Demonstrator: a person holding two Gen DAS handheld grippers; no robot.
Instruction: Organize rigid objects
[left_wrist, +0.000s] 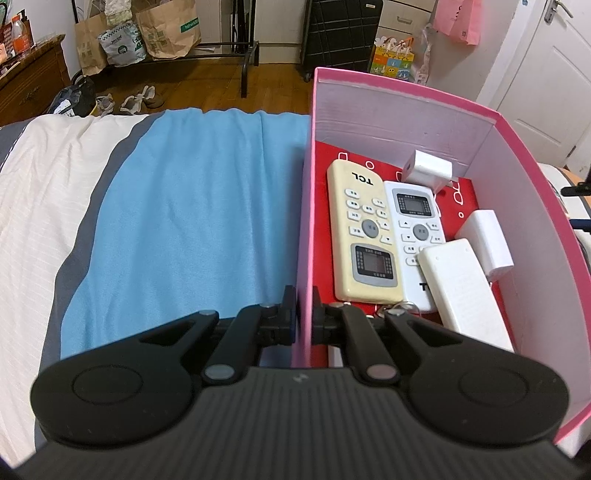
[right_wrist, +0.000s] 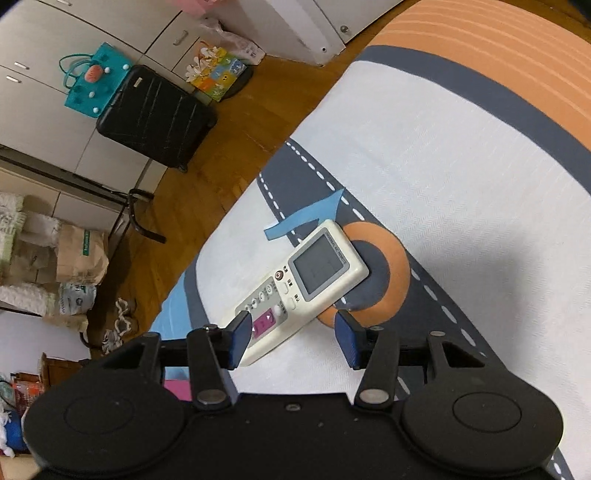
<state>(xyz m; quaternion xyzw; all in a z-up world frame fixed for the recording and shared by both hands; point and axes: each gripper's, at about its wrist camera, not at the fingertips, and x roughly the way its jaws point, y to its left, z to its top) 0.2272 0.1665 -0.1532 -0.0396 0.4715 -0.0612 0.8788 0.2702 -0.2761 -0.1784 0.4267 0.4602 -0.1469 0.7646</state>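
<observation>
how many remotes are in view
3 showing buttons: cream TCL remote and white remote side by side in the pink box; a third remote on the bed, between the open right claw.

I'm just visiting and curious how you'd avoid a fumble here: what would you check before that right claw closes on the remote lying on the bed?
1. Right gripper open wide enough: ok, fingers stand apart on both sides of the remote.
2. Remote centred between the fingers: not ok, it lies at an angle, nearer one finger.
3. Remote resting flat on the bedspread: ok.
4. Left gripper steadying the pink box: ok, it is shut on the near wall.
5. Room in the box: cannot tell, the cream TCL remote, white remote and chargers already cover most of the floor.
</observation>
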